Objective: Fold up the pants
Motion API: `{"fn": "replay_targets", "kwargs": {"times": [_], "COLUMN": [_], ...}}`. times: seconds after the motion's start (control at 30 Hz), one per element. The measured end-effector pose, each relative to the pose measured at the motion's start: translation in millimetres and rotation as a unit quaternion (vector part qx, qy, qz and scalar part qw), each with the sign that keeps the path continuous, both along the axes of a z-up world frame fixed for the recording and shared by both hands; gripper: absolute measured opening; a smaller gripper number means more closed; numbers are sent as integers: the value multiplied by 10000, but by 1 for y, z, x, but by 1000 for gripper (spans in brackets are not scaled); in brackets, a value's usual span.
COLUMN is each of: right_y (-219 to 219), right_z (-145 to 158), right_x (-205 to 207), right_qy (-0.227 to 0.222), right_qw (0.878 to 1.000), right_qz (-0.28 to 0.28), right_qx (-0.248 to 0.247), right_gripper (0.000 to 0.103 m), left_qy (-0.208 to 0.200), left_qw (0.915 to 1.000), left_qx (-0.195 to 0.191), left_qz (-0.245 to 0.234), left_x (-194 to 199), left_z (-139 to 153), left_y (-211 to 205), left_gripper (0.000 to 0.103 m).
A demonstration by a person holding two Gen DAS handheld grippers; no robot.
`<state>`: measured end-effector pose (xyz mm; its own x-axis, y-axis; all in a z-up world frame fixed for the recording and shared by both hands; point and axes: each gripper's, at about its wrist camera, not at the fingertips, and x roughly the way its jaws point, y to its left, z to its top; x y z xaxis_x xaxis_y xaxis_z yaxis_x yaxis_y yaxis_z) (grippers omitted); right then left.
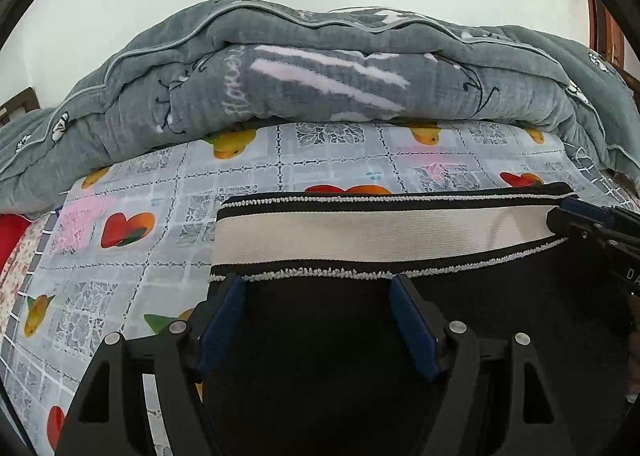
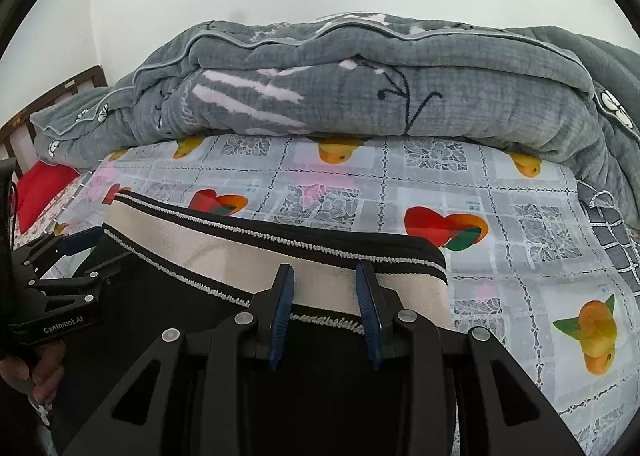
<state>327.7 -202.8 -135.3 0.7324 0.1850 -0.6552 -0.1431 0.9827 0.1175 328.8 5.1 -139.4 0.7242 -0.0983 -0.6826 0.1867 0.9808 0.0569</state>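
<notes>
While both grippers sit at the waist end of the black pants (image 1: 320, 356), flat on the fruit-print sheet (image 1: 132, 256): waistband (image 1: 380, 234) at 12 o'clock of the fingers, long axis 9-to-3. Left gripper (image 1: 318, 288) wide open, tips just short of the band; right gripper (image 2: 326, 276) parted narrower, tips over it, contact uncertain. Legs hidden below frame; grey quilt (image 2: 440, 96) beyond.
</notes>
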Motion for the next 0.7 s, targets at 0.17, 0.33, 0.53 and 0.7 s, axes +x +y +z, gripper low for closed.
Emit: {"fn": "replay_targets", "kwargs": {"times": [0.17,0.33,0.53,0.7], "right_y": [-1,-1,-2,-2], "right_z": [1,1,1,1], "right_x": [0,0,0,0], "right_qy": [-4,-14,-21,-20], "right_qw": [10000,10000,10000,10000], "right_qz": [3,3,8,7], "right_qx": [29,73,94,96], "right_gripper": [33,33,33,33], "left_qy": [13,23,28,34], "left_qw": [10000,10000,10000,9999], "left_qx": [-44,-81,-86,-96], "left_qz": [11,22,23,23], "left_x": [1,1,1,2], "left_z": [0,-1,-1,-1], "left_y": [1,2,3,3], "left_gripper": [76,76,77,77]}}
